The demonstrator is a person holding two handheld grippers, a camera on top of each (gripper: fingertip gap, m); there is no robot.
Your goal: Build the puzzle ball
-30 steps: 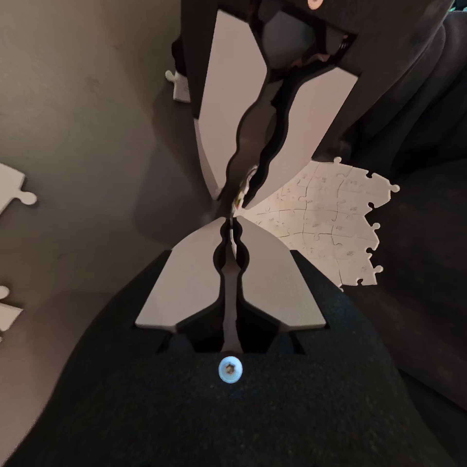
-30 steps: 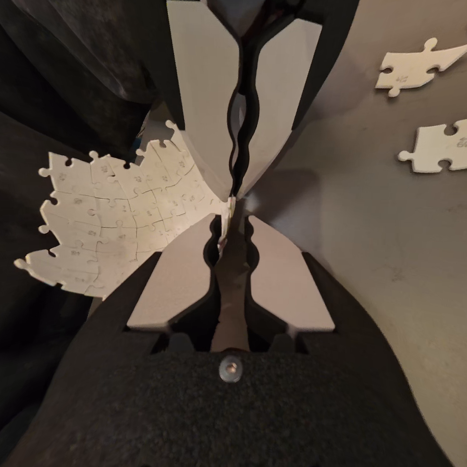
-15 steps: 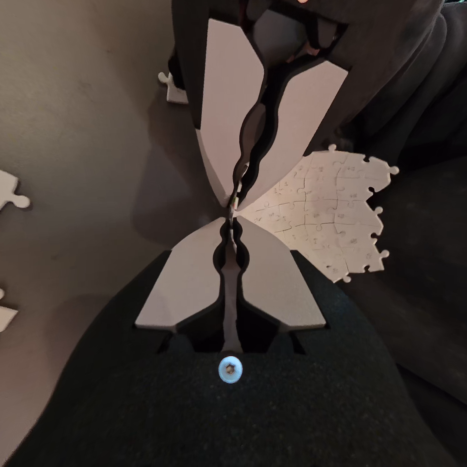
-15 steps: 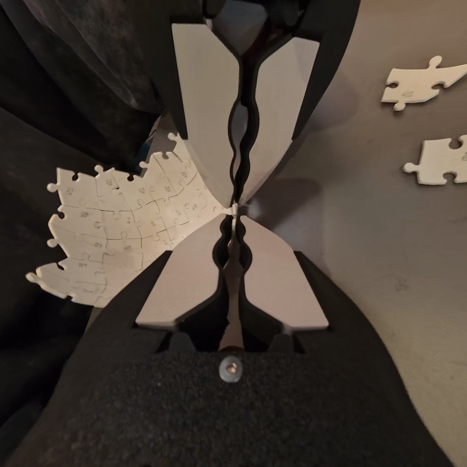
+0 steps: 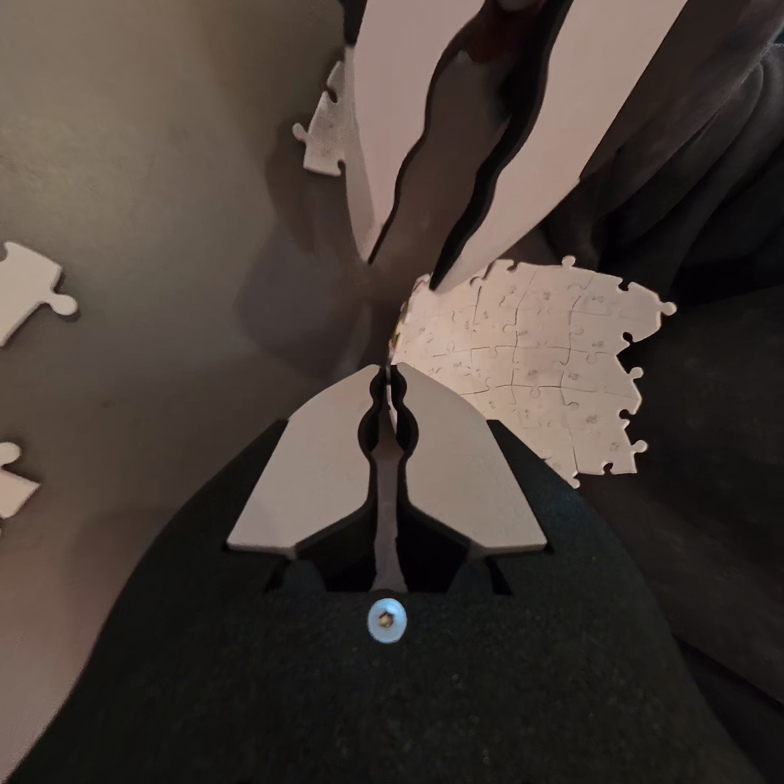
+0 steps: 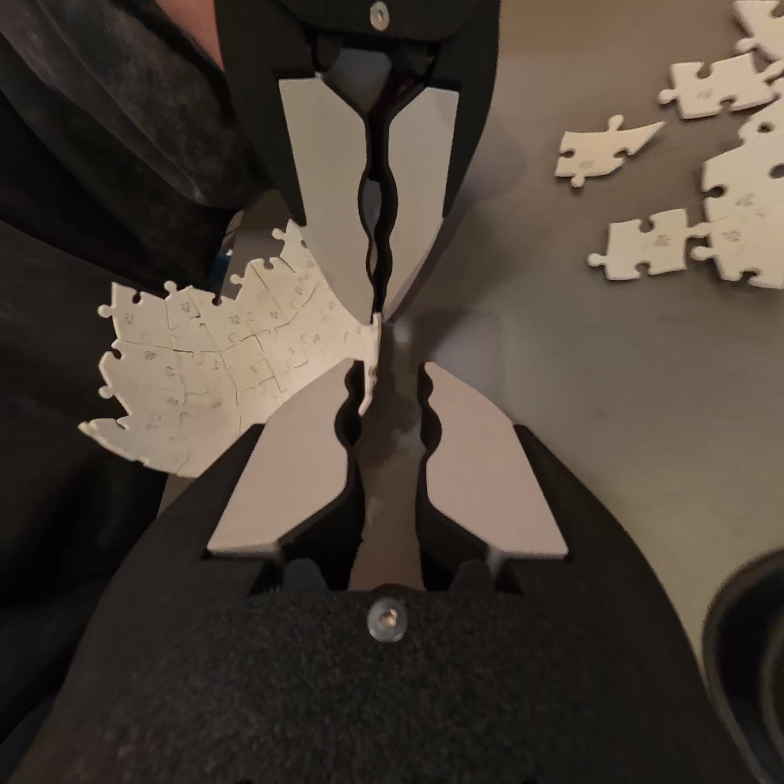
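The left tool [image 5: 388, 373] pinches the edge of the curved puzzle shell [image 5: 530, 365] above the table's [image 5: 127, 169] near edge; the right tool [image 6: 390, 373] stands open beside it. With one thin grip, a twist could likely pop seams apart.

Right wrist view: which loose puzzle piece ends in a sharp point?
The single piece lying upper right on the table: it tapers to a point; the others are blocky.

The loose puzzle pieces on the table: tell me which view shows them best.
The right wrist view: several loose puzzle pieces lie in full at upper right on the table. The left wrist view shows only a few, cut off at its left edge, and one partly behind the right gripper.
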